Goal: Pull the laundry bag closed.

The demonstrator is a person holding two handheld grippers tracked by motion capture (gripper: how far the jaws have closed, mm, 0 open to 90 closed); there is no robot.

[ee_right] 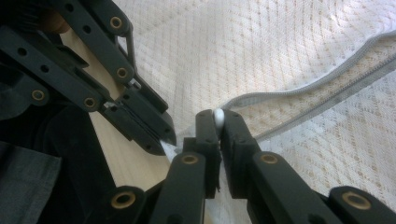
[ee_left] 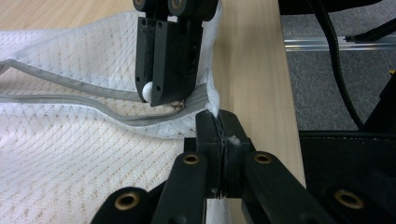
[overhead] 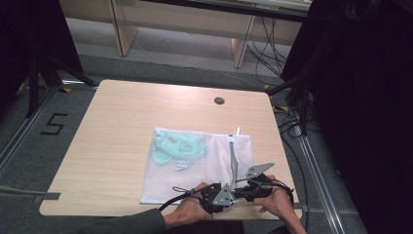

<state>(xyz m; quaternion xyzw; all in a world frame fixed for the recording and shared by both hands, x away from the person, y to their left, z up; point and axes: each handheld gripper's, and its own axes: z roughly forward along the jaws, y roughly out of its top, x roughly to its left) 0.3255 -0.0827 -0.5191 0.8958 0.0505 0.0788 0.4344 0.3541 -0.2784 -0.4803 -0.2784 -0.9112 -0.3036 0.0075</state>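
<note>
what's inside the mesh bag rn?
Through the white mesh bag the high view shows a pale green item bunched at its far left corner, probably cloth. The mesh blurs it, so its exact kind, and anything beneath it, can't be told.

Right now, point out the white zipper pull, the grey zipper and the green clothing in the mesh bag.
white zipper pull (ee_right: 218, 115), right gripper view, its rounded top between the jaws.
grey zipper (ee_left: 70, 99), left gripper view, lower tape.
green clothing (overhead: 171, 147), high view, middle of the bundle inside the mesh bag (overhead: 160, 187).
</note>
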